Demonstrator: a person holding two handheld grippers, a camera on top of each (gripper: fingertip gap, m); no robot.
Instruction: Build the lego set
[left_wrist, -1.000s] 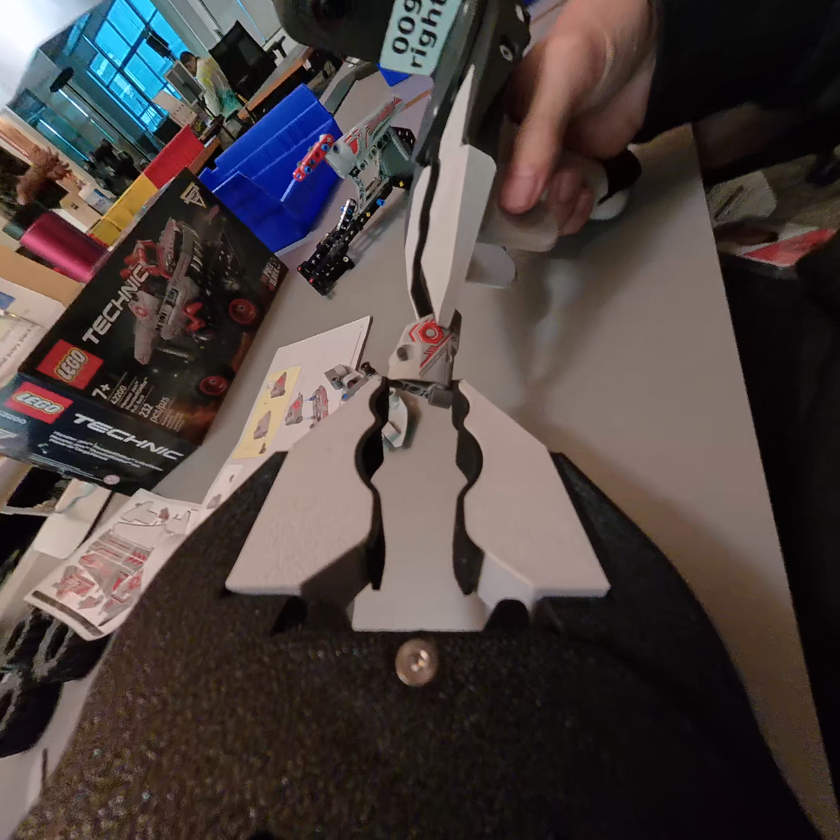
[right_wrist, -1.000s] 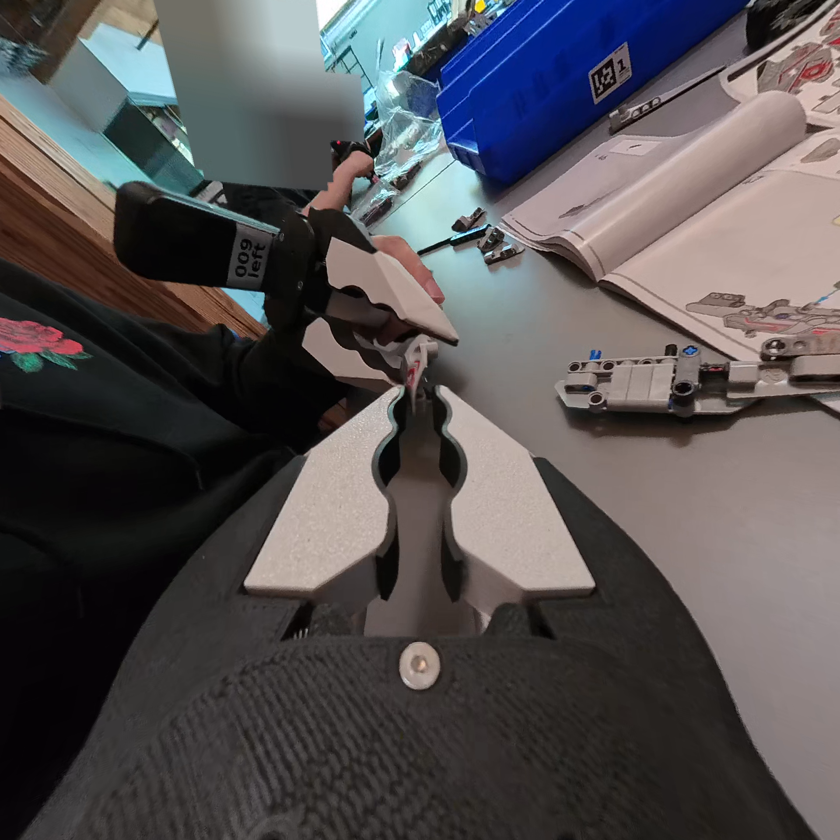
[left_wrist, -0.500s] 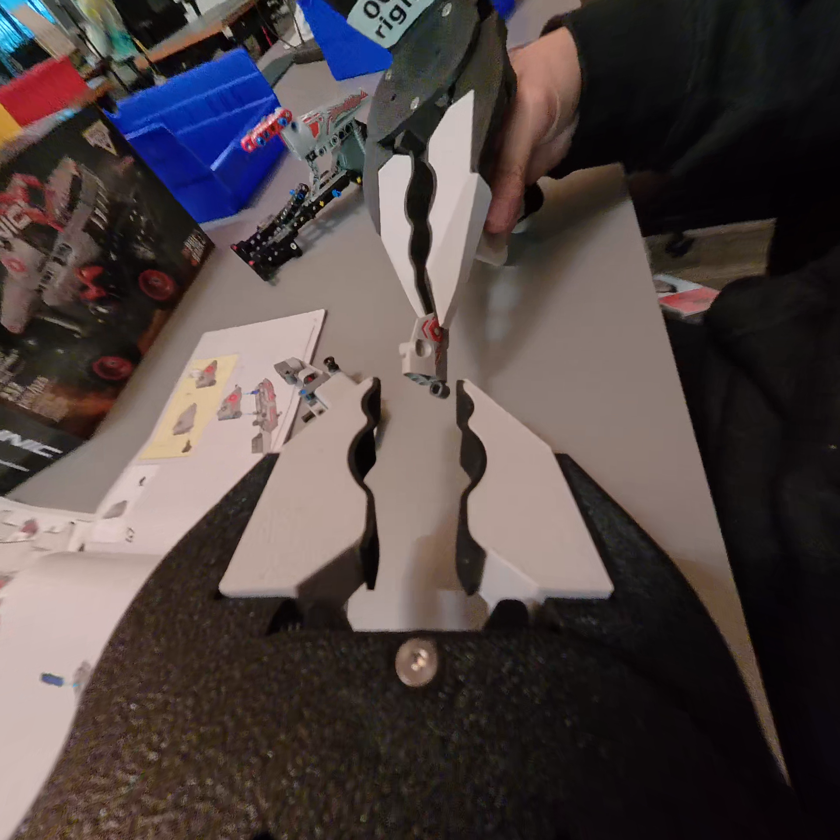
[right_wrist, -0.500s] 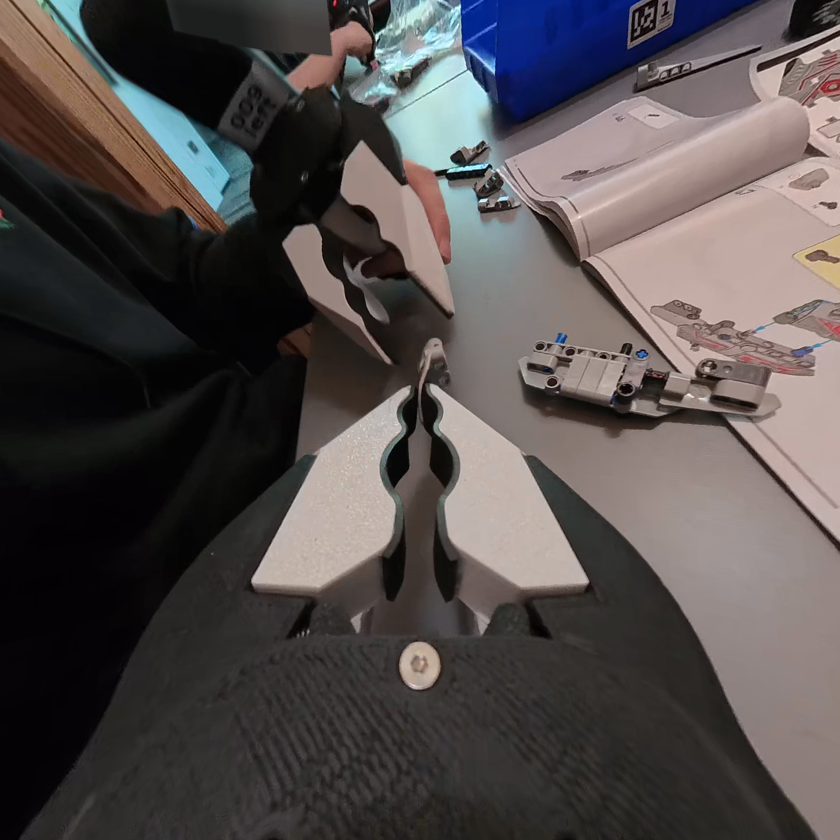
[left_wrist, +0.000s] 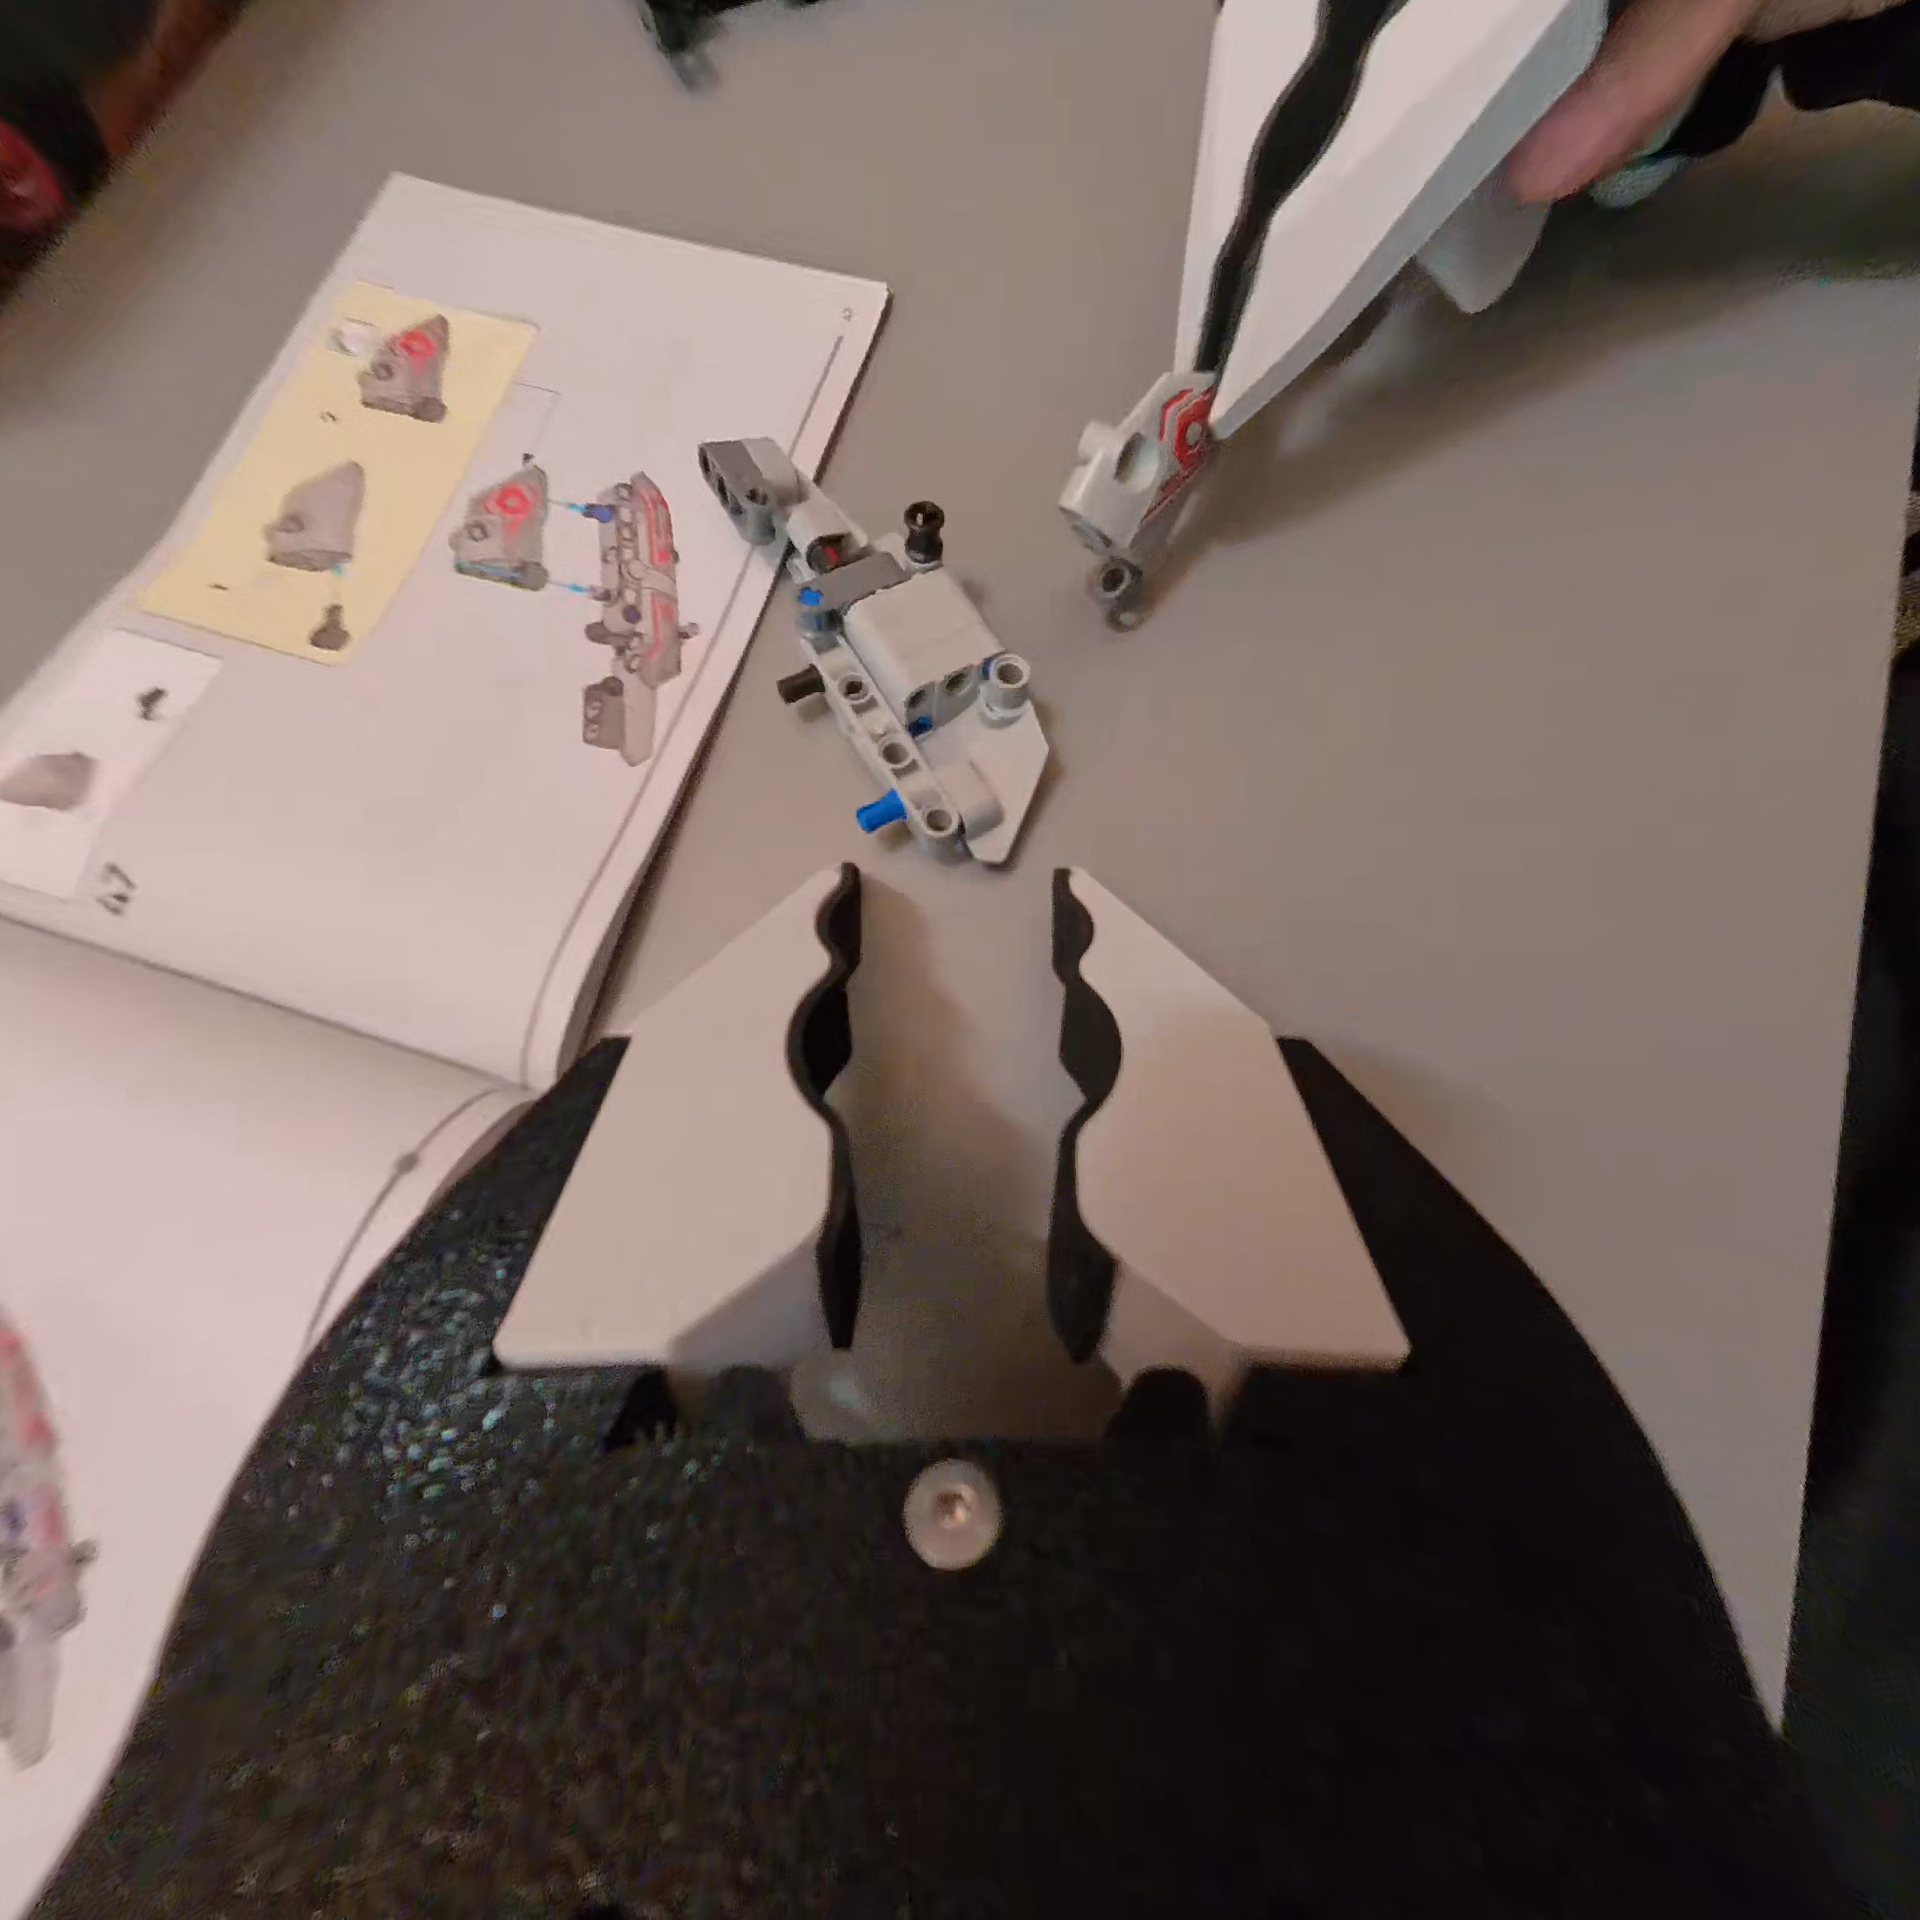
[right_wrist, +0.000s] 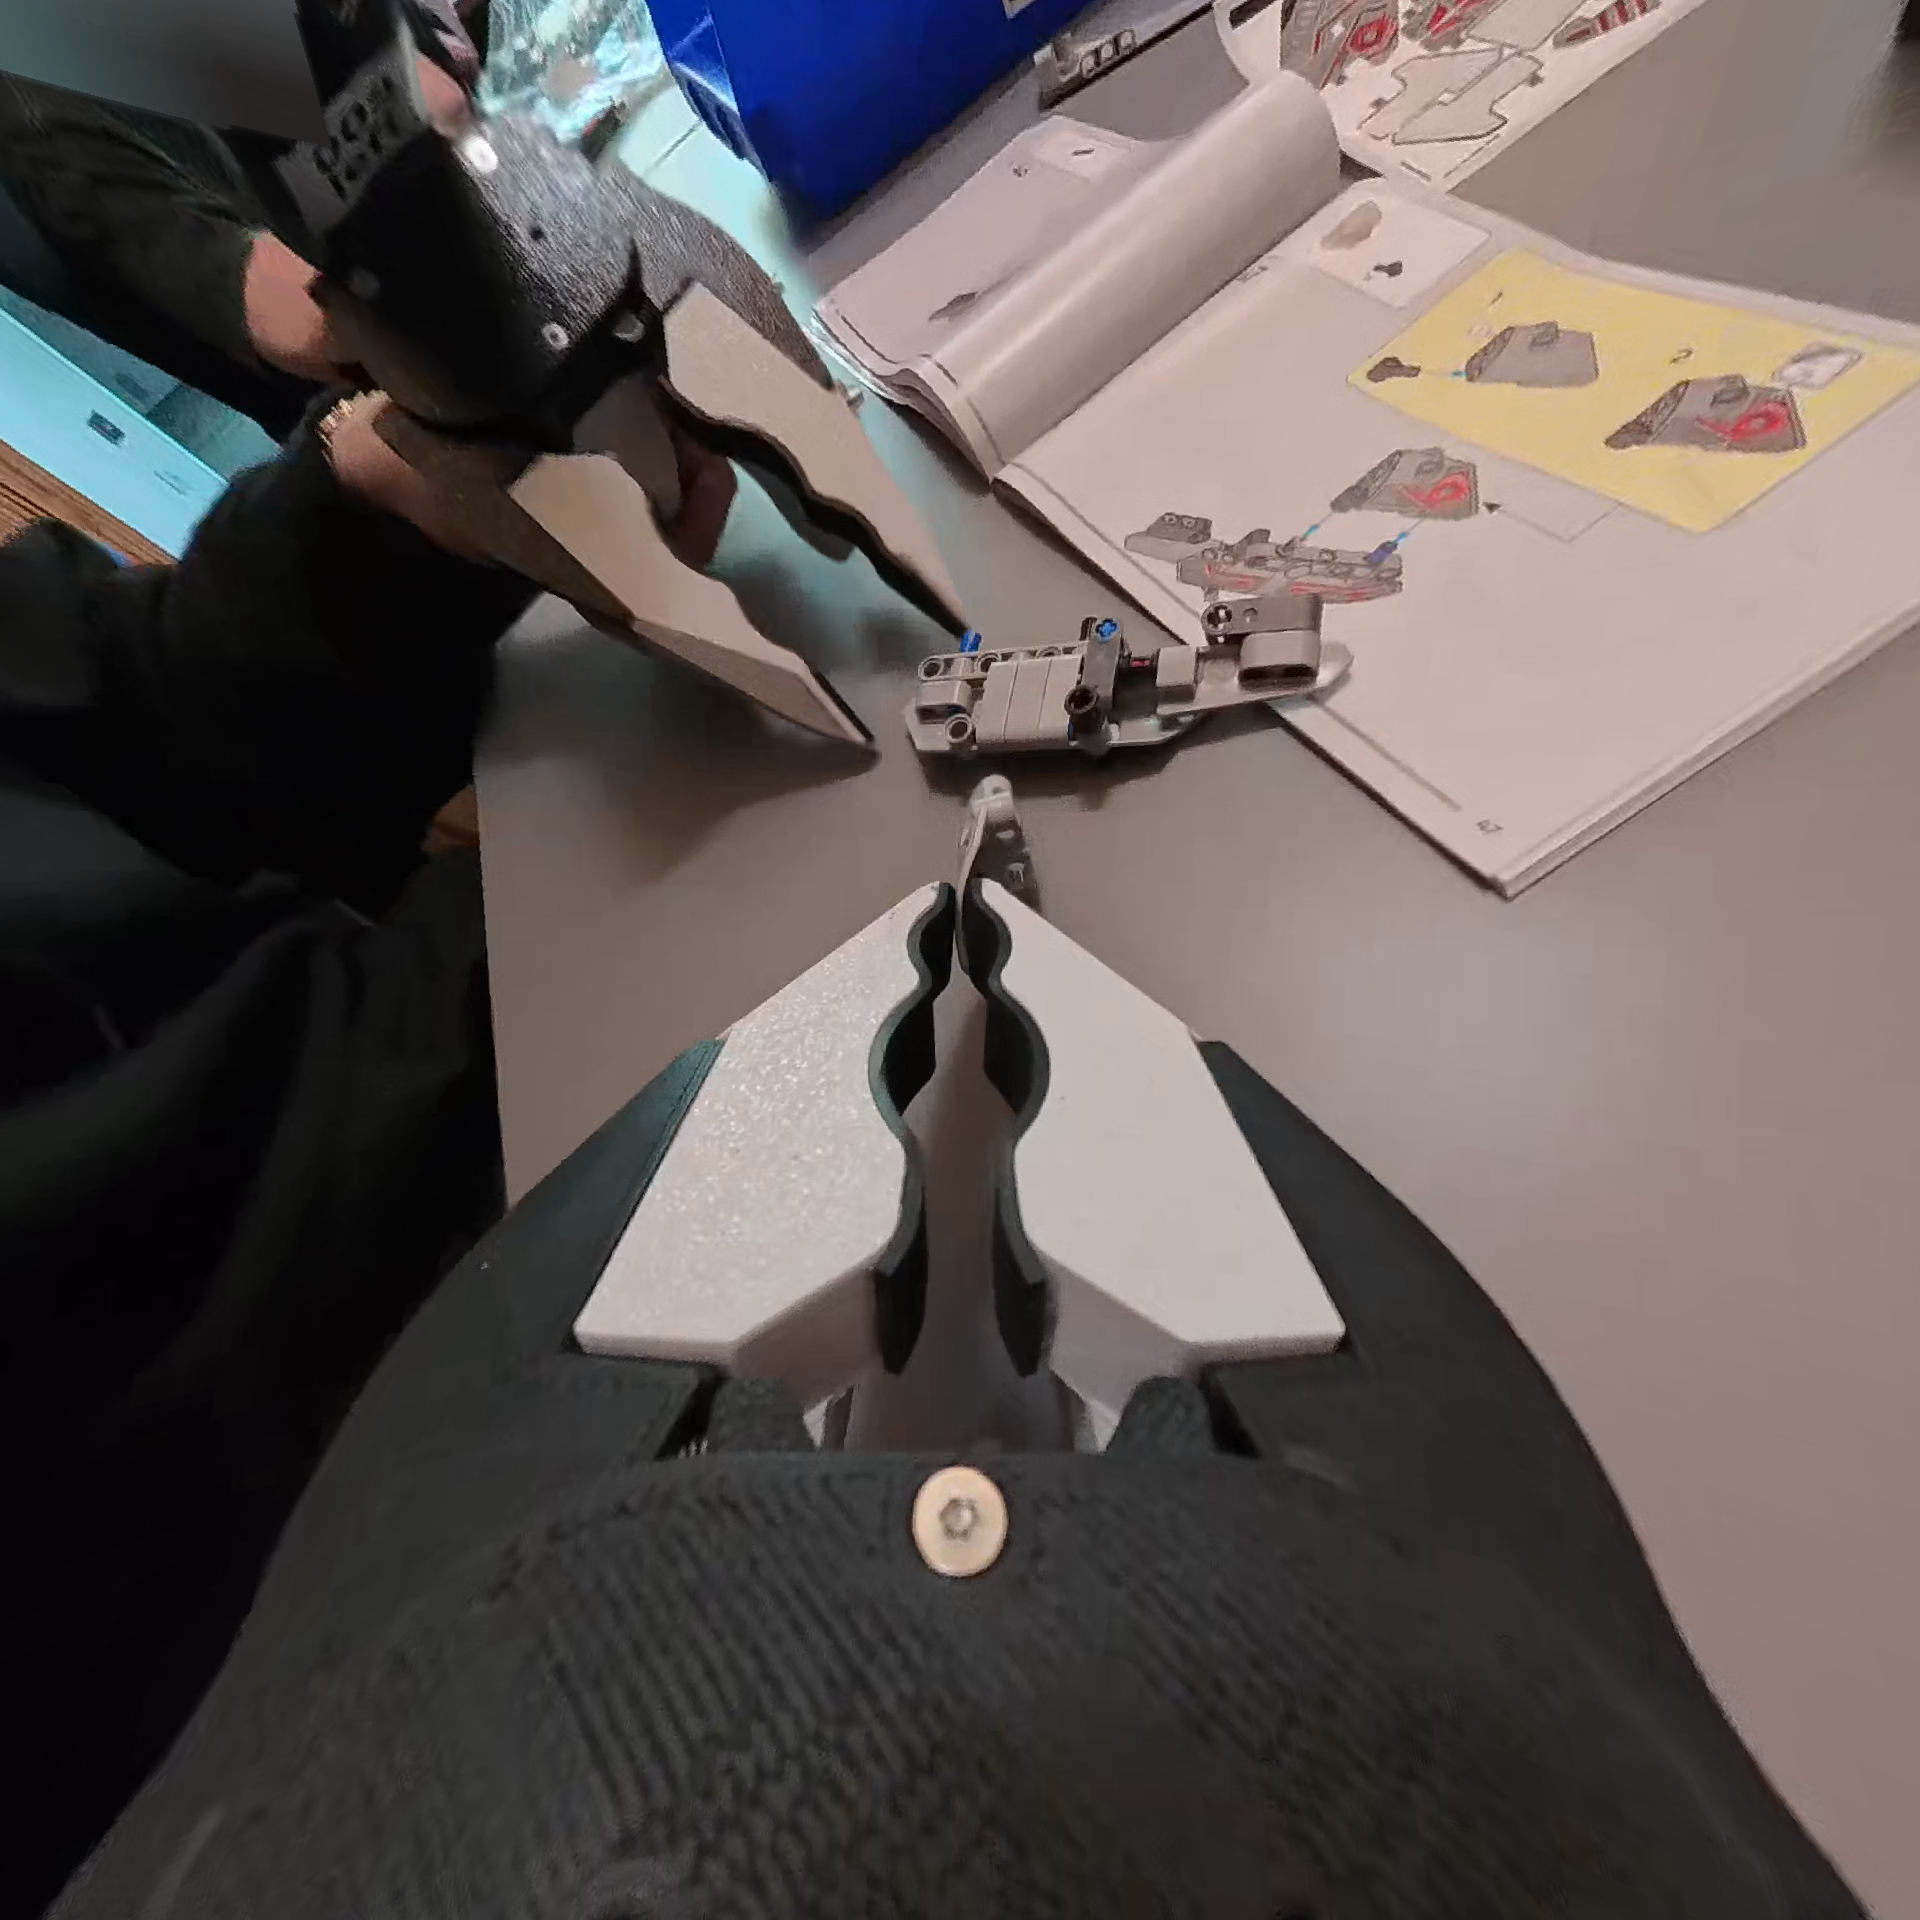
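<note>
Handoff done: a second ago both grippers pinched the panel; now the left gripper has let go and stands wide and empty, and only the right gripper holds the part, jaws narrow on its thin edge. Both have also dropped from mid-air toward the worktop. The left tips now hover just near of the sub-assembly; contact not visible, I judge them apart. My reading: the panel now sits in the grip wanted for mounting, and the left is freed to steady the sub-assembly. Panel: light grey with a red marking, hanging from the right tips with its far end down close to the worktop; whether its small grey connector touches the surface I cannot tell. In the left wrist view its long axis runs from the gripper tips at upper right down to lower left, the narrow end gripped and the broad end pointing toward the sub-assembly, to its right and apart. In the right wrist view it shows edge-on, pointing away from me. Sub-assembly: lies flat, its far end on the corner of the open manual. Long axis diagonal in the left wrist view, far-left to near-right, with the pointed plate end nearest my left gripper; blue and black pins stick out along its sides.
</note>
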